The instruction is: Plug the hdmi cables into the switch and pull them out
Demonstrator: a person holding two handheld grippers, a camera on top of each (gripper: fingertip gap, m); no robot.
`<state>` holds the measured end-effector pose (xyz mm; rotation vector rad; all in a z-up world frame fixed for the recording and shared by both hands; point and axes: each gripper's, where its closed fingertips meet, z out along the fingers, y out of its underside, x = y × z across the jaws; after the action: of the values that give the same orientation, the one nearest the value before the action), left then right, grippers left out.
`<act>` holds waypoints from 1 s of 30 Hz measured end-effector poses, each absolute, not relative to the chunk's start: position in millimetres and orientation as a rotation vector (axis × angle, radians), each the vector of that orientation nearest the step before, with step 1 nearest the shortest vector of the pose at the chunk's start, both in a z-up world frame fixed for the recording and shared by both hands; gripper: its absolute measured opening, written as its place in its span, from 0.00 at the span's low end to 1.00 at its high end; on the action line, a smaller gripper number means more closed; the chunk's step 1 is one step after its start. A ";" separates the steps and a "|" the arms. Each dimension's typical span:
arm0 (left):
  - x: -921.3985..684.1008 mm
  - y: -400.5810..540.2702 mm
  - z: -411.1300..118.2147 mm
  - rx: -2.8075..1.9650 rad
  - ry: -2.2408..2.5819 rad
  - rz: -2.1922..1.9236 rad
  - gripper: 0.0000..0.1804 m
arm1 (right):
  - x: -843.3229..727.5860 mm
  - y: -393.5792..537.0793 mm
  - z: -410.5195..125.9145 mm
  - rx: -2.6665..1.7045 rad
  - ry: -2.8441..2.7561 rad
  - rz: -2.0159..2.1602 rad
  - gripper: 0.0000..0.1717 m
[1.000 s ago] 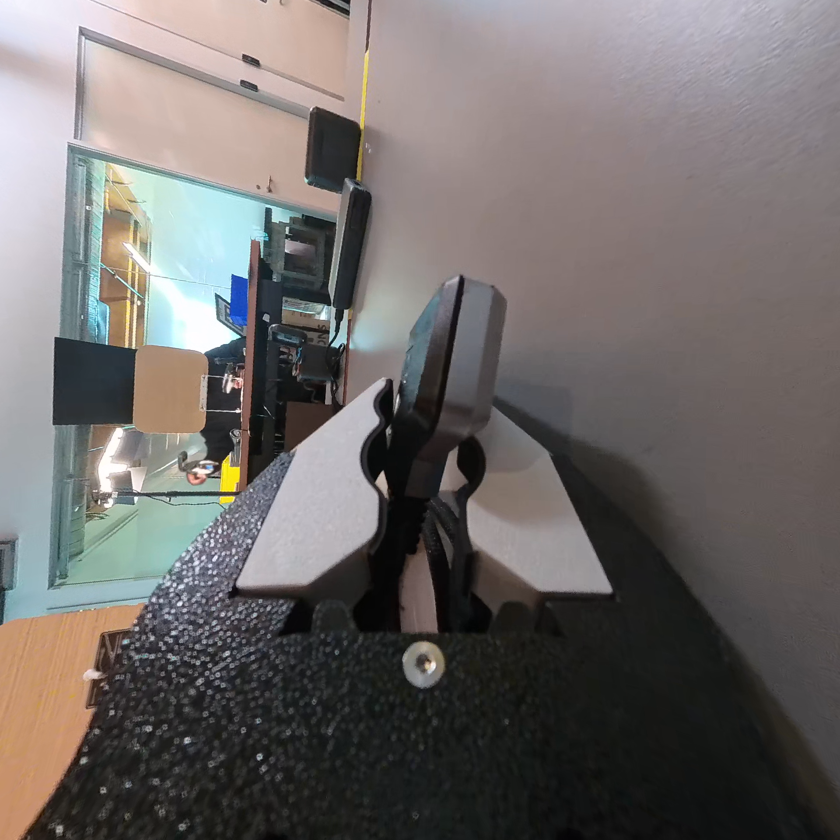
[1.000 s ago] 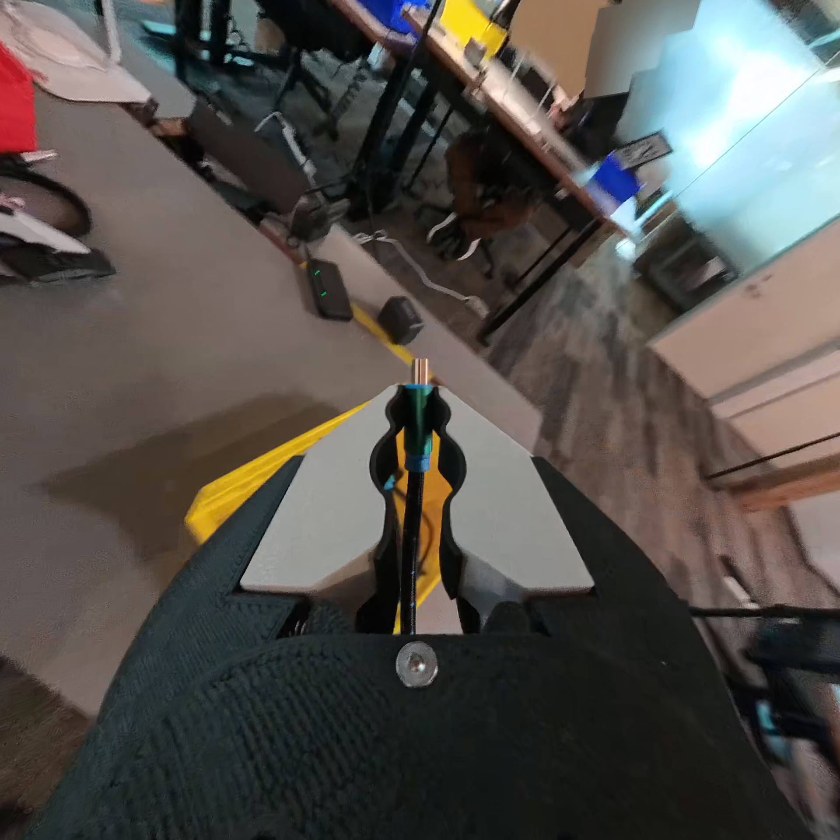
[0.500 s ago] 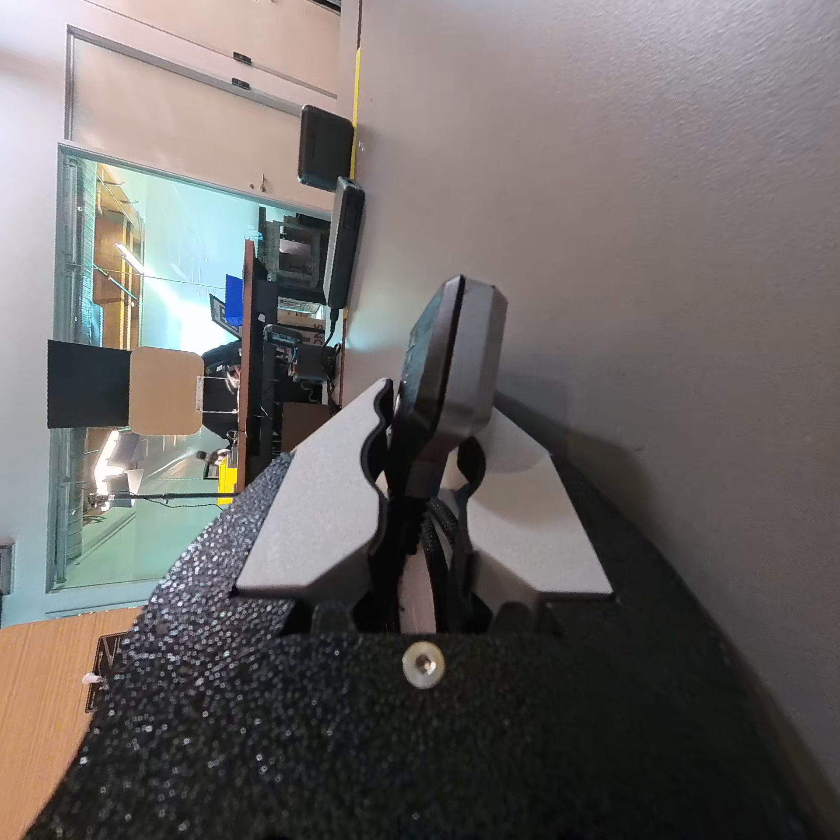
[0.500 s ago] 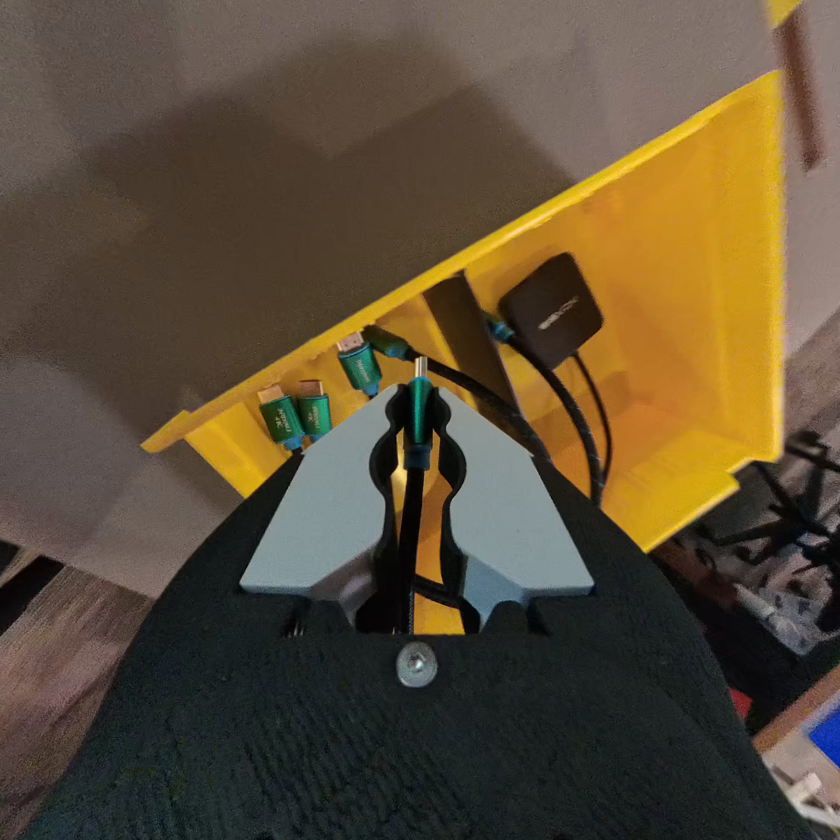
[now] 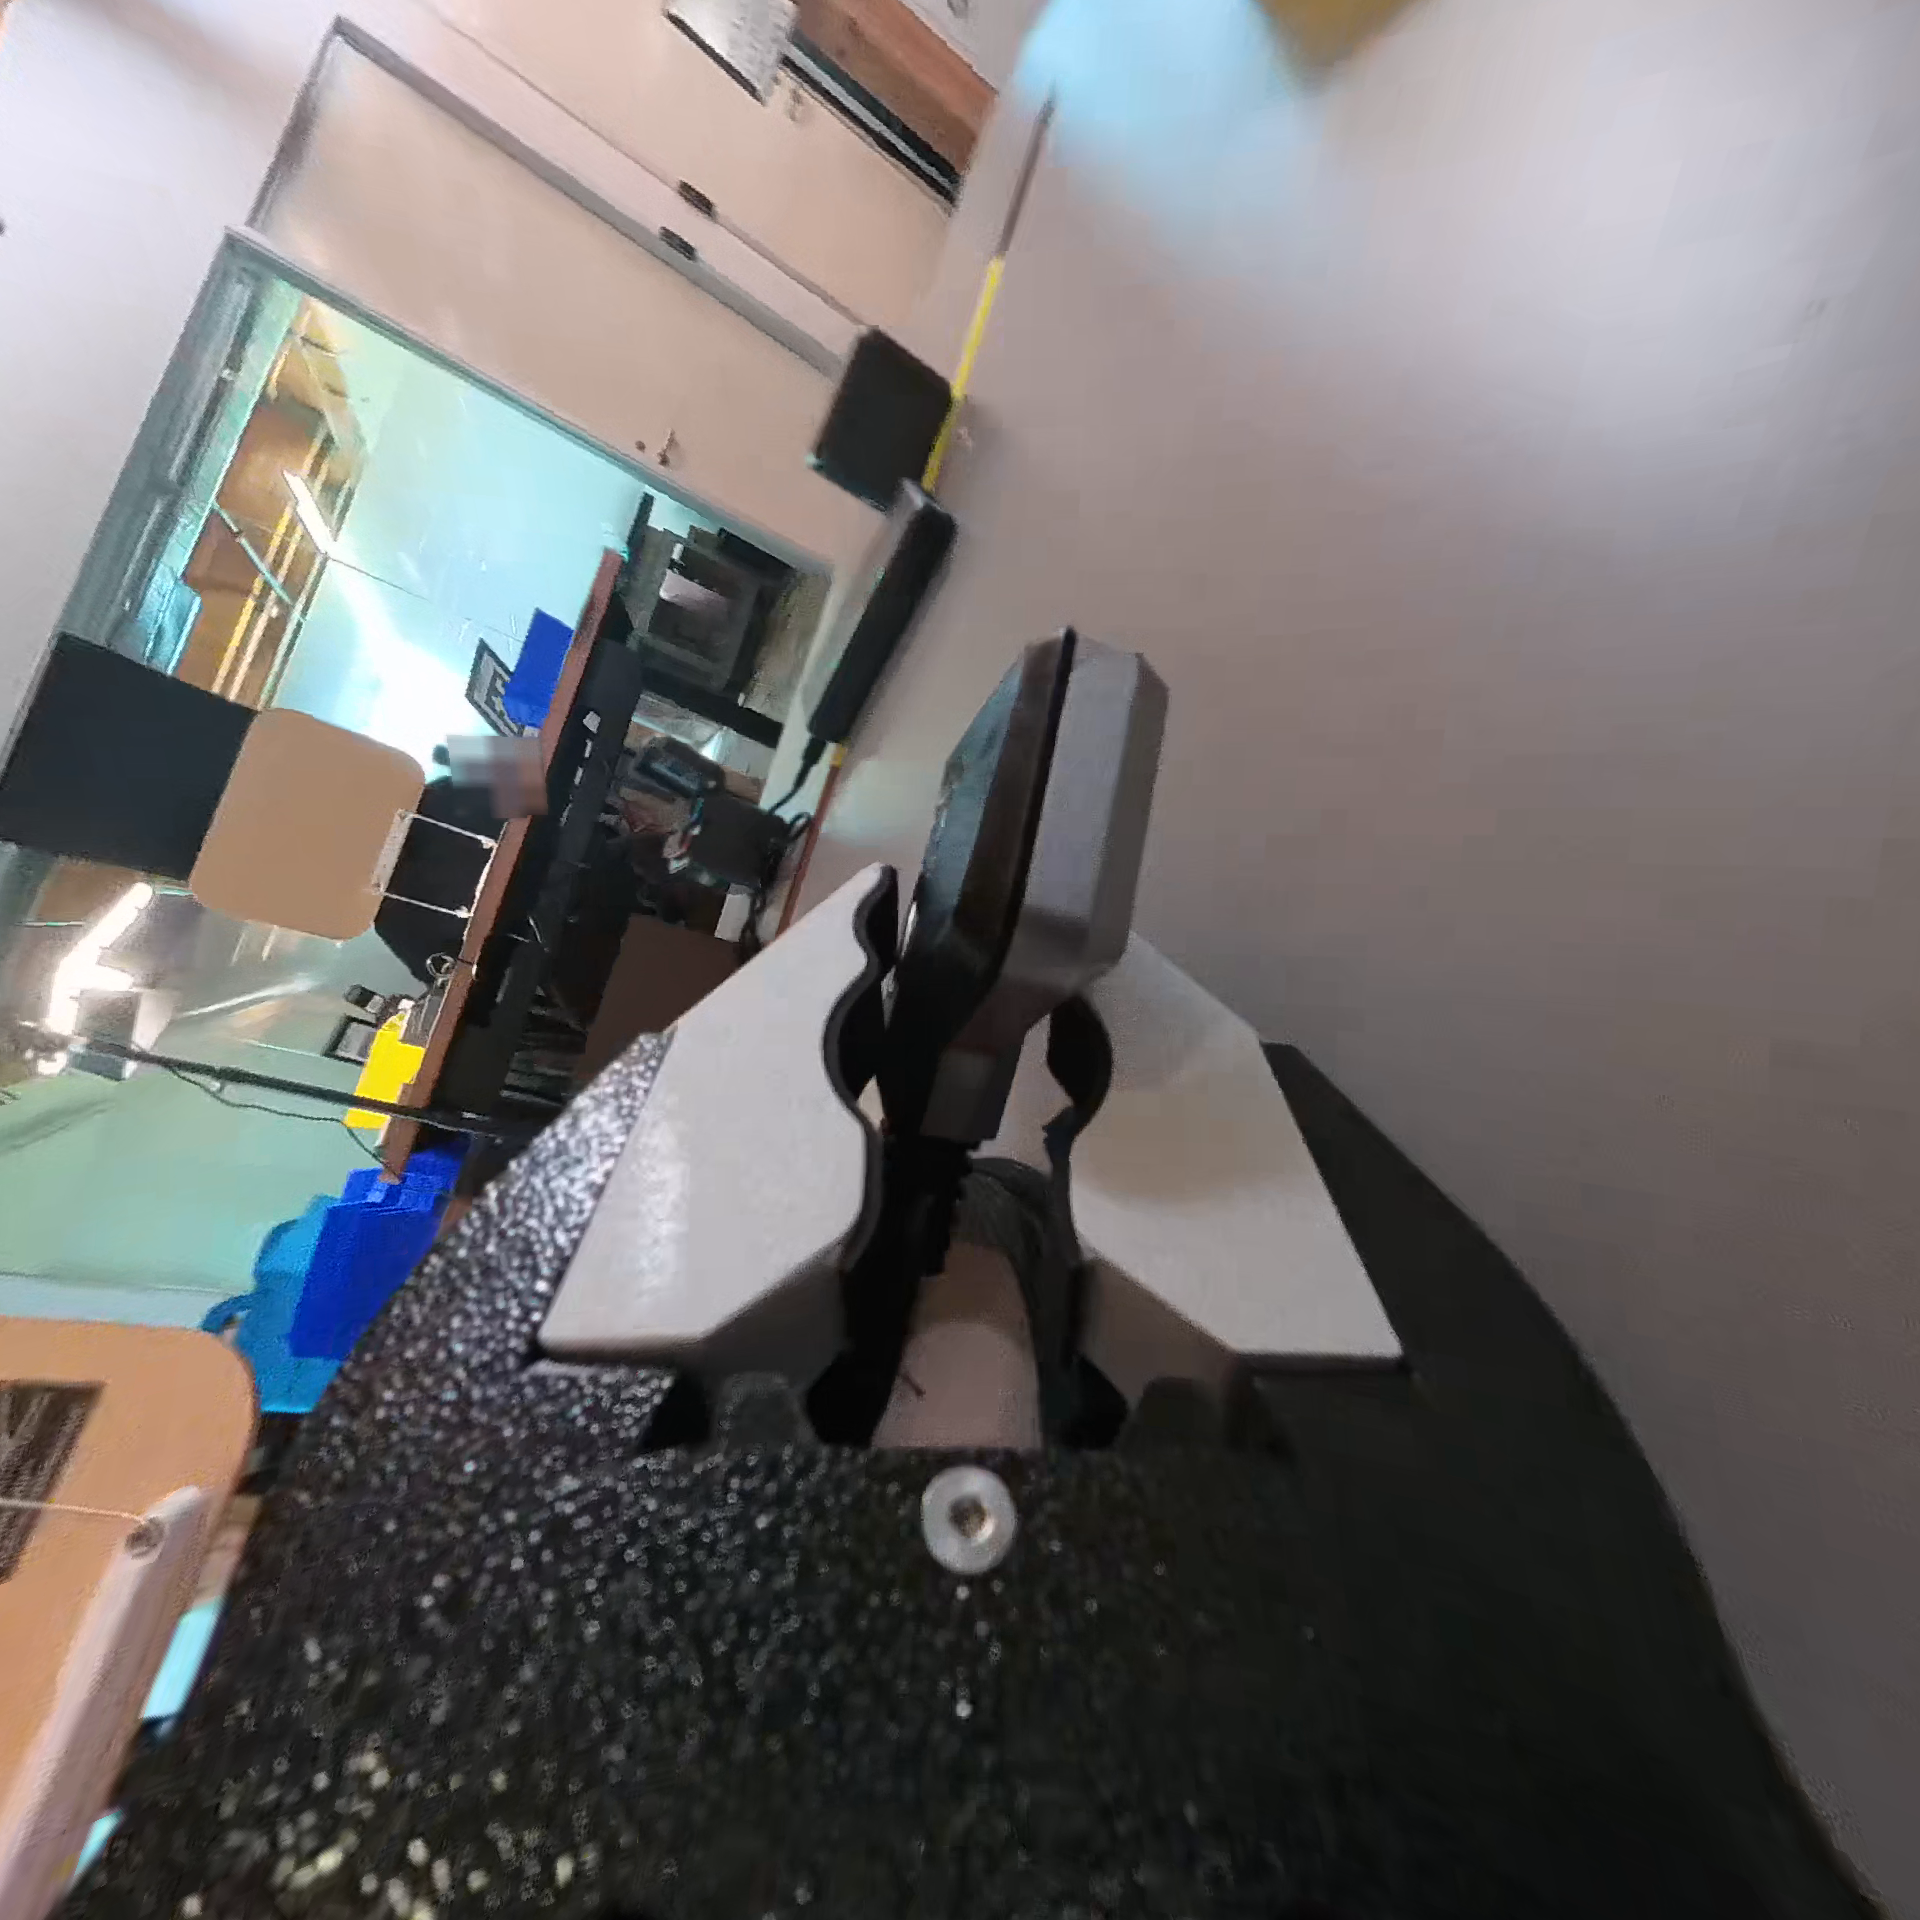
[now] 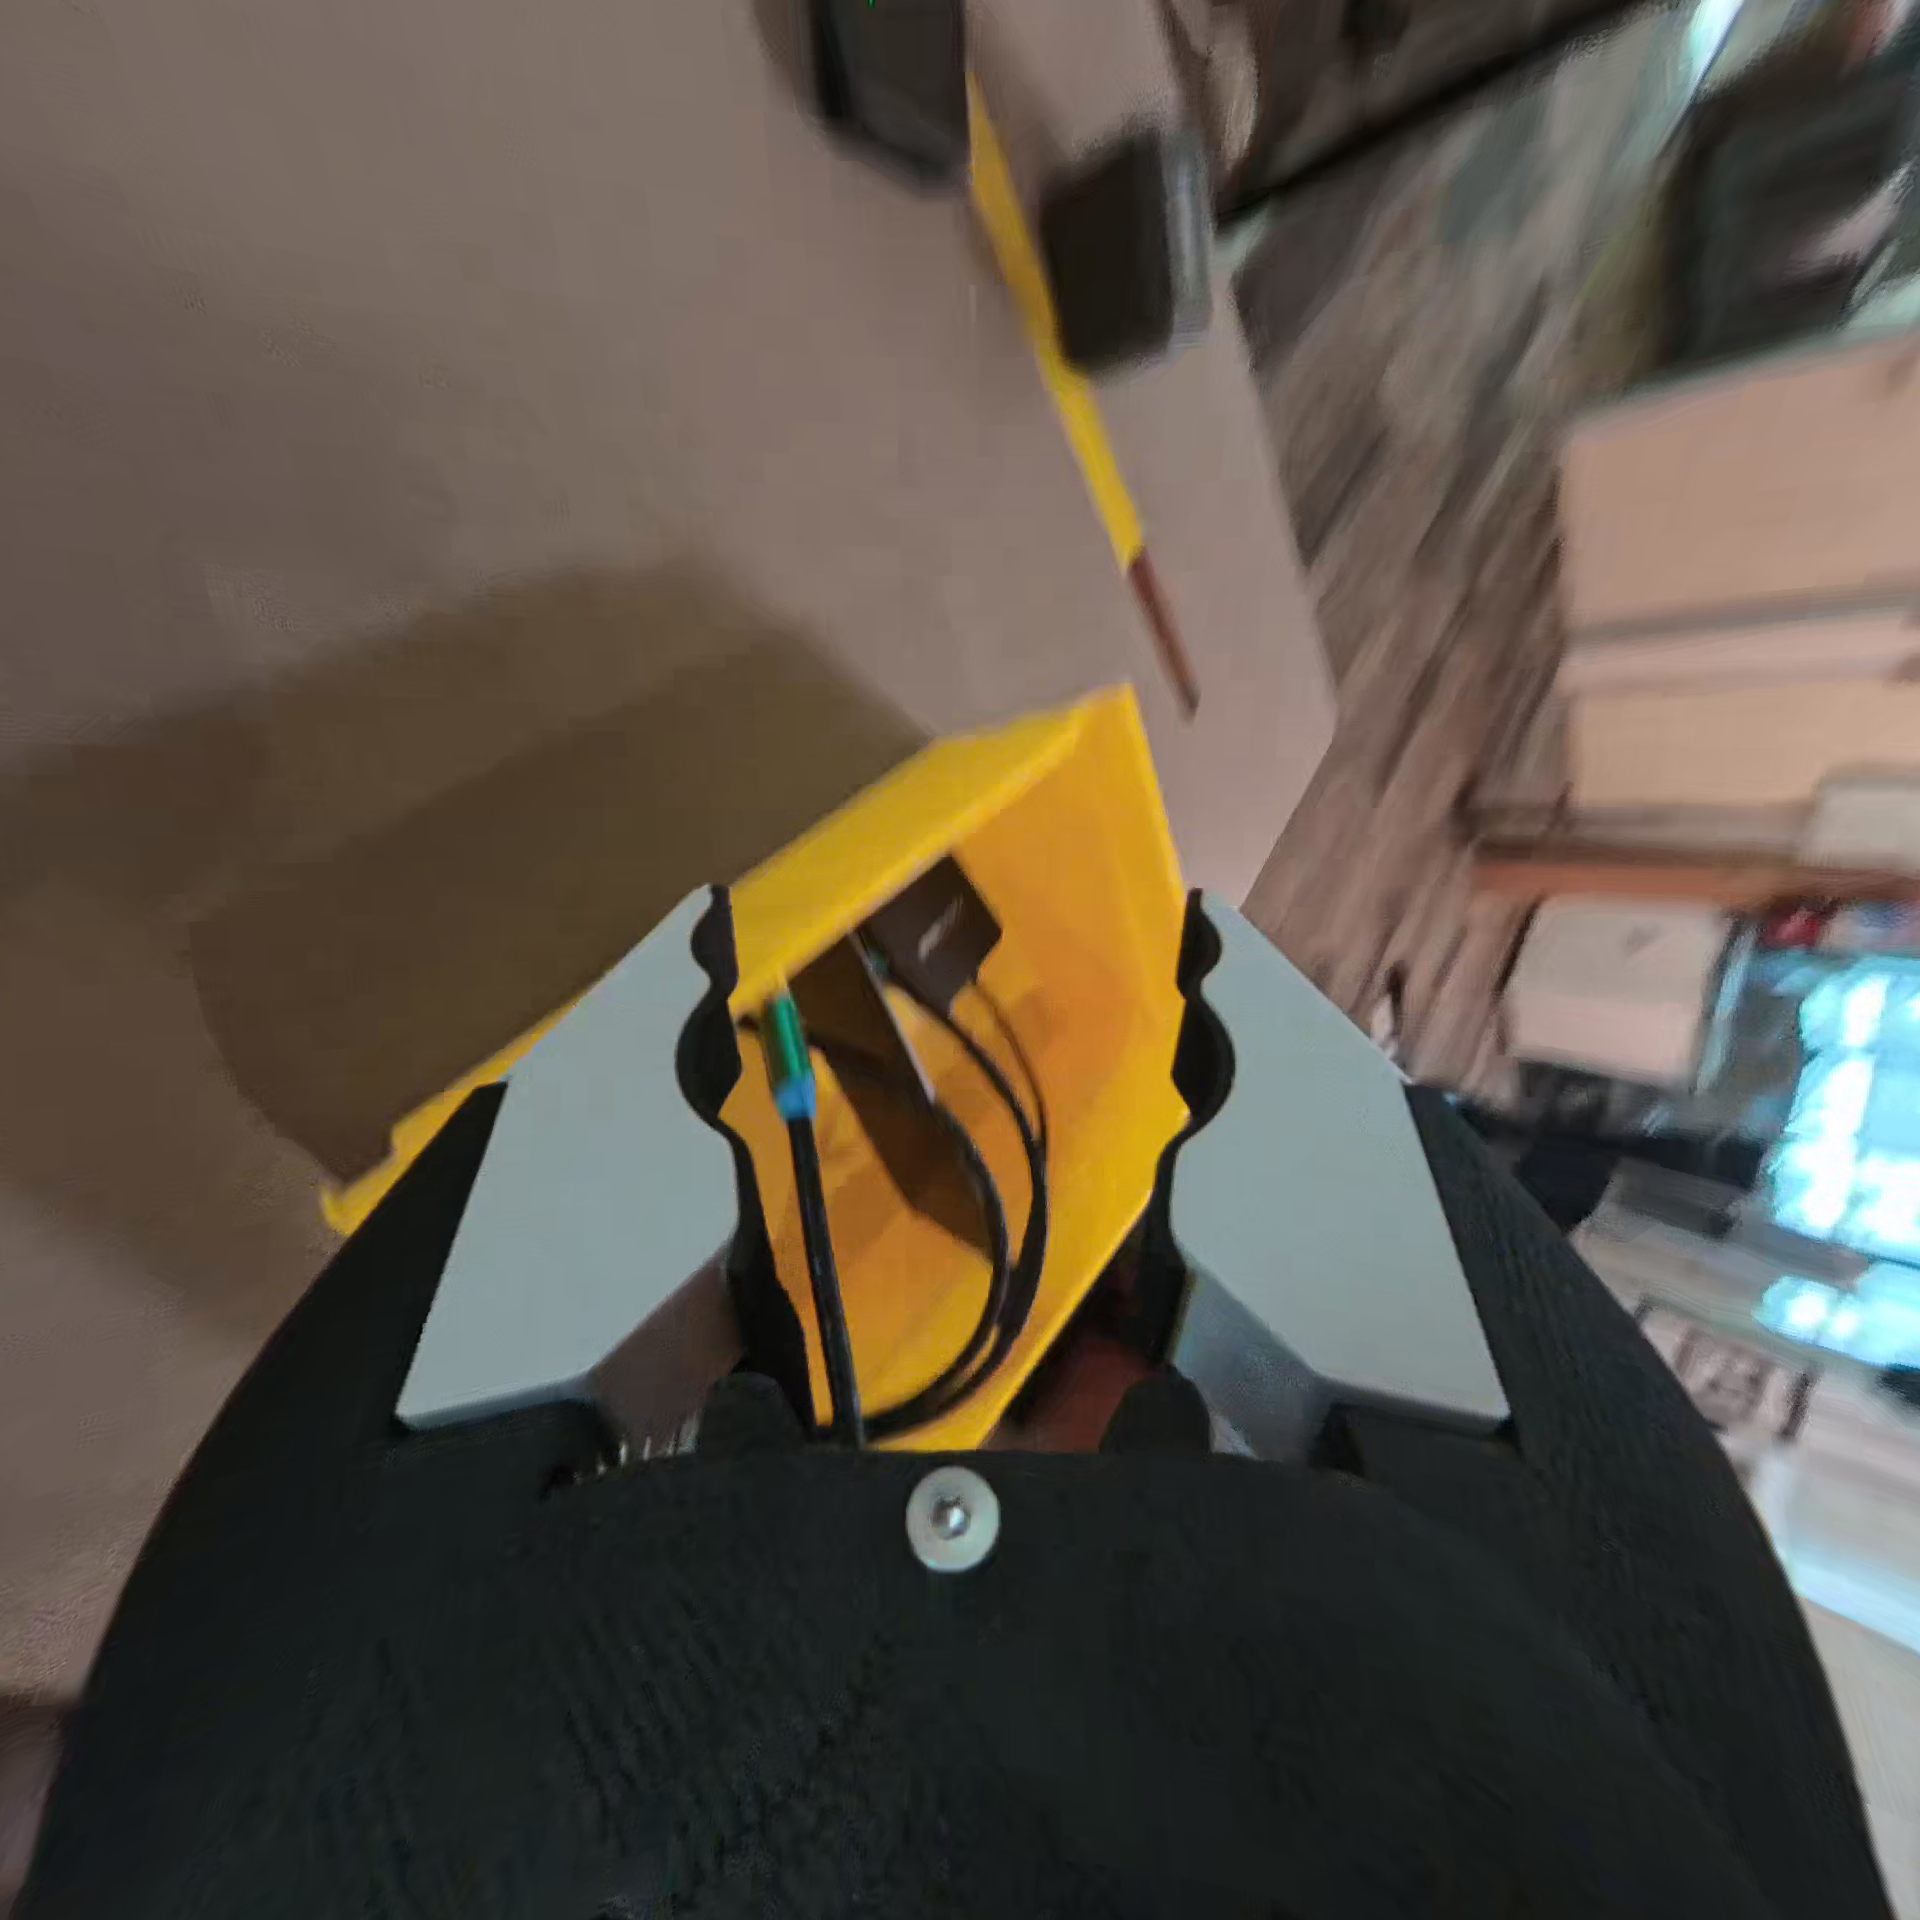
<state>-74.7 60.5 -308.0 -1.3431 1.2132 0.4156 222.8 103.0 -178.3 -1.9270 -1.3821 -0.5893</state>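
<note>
Released half a second after being pinched, the green-tipped cable (image 6: 781, 1049) hangs between the right claw's (image 6: 956, 997) spread fingers over the yellow bin (image 6: 935, 821) at twelve o'clock; the left claw (image 5: 997, 935) clamps the switch (image 5: 1049, 831). Unplugging looks finished; next, stow the switch.

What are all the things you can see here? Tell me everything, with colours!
Black-and-grey flat switch box: one, clamped between the left fingers.
Yellow plastic bin: one, on the grey table, ahead of the right fingers.
Green-plug black cable: one, hanging loose beside one right finger, over the bin.
Small black square box: one, inside the bin with black cords.
Grey table top: one, under the bin.
Black devices: two, at the table's far edge.
Blue bins: a few, on the floor at left.
Brown-backed chair: one, by the far desk.
Left gripper: one, black with grey fingers, shut on the switch.
Right gripper: one, black, grey fingers wide apart.
</note>
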 end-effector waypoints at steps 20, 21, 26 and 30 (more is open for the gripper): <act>-64.8 17.3 -225.3 -0.959 0.951 0.325 0.34 | -57.4 -2.7 -227.6 -0.561 -1.695 -0.383 0.10; -64.1 12.4 -219.5 -0.943 0.927 0.288 0.39 | -47.7 6.1 -214.4 -0.590 -1.647 -0.410 0.10; -68.7 7.9 -213.6 -0.915 0.894 0.238 0.44 | 32.3 51.9 -138.8 -0.751 -1.395 -0.612 0.10; -75.6 16.5 -218.2 -0.978 0.864 0.190 0.42 | 115.4 65.2 -78.8 -0.859 -1.196 -0.734 0.10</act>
<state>-75.6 16.5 -218.2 -0.9779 0.8636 0.1905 115.4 65.2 -78.8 -0.8590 -1.1955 -0.7338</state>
